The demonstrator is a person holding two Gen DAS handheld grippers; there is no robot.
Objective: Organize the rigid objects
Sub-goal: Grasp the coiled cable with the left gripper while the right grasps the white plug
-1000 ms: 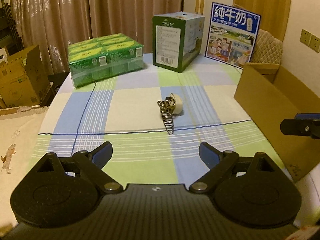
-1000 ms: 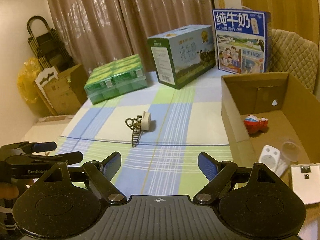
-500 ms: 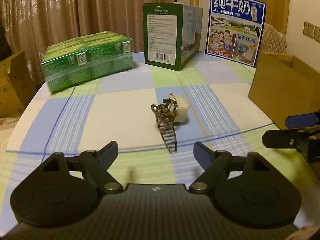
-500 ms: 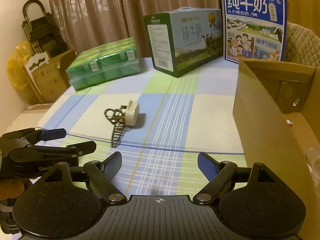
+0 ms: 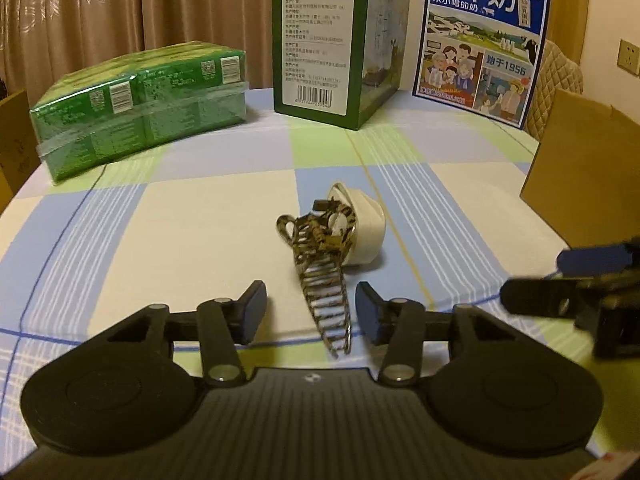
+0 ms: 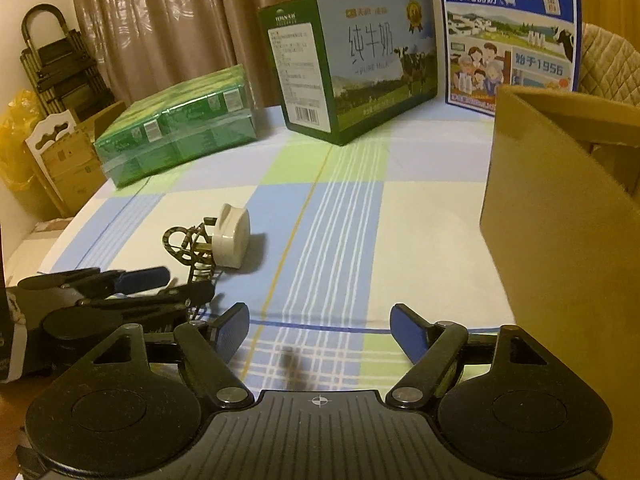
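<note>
Left hand-held gripper (image 5: 310, 312) sits low over the table (image 5: 192, 232) with its fingers spread apart, one on either side of the toothed end of a hair clip (image 5: 320, 268); neither blue pad (image 5: 256, 312) touches the clip. The hair clip is a mottled brown claw type, lying on the checked tablecloth, its hinge end touching a white plug (image 5: 362, 228) just behind it.

Right hand-held gripper (image 6: 320, 332) hovers over the cloth nearer the cardboard box (image 6: 560, 216), fingers wide apart and holding nothing. In the right wrist view the left hand-held gripper (image 6: 120, 284) shows at the left edge, its fingers reaching in around the hair clip (image 6: 188, 248), with the white plug (image 6: 232, 236) beside it. The cardboard box stands open at the table's right side; its inside is mostly hidden from both views.

At the far edge of the table stand a wrapped pack of green cartons (image 5: 140, 104), a green milk carton case (image 5: 332, 40) and a blue milk carton case (image 5: 480, 40)
</note>
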